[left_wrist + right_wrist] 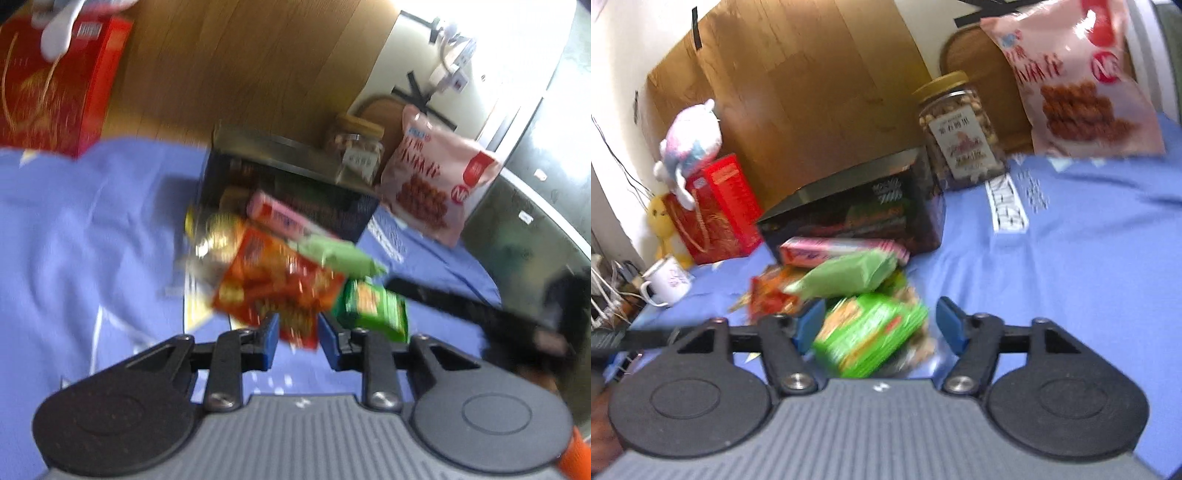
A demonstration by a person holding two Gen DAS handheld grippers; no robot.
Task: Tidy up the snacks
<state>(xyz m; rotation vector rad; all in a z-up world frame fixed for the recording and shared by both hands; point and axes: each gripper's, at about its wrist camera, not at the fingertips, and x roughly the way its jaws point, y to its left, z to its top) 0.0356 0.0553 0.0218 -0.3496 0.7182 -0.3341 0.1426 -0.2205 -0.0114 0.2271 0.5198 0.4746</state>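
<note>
While the left hand-held gripper point(297, 330) pinches the red packet point(275, 286), the right point(877, 325) gapes around the green packet point(871, 332).

A blue cloth point(1089, 236) covers the table. At the back stands a big brown board point(812, 85) against the wall. A red gift box point(727, 206) sits on the left, touching the board. A soft white toy point(690, 144) sits on top of the box. A yellow toy point(661, 221) is beside the box, partly hidden. A white mug point(666, 280) stands near the yellow toy. White cables point(605, 299) lie at the far left edge.
</note>
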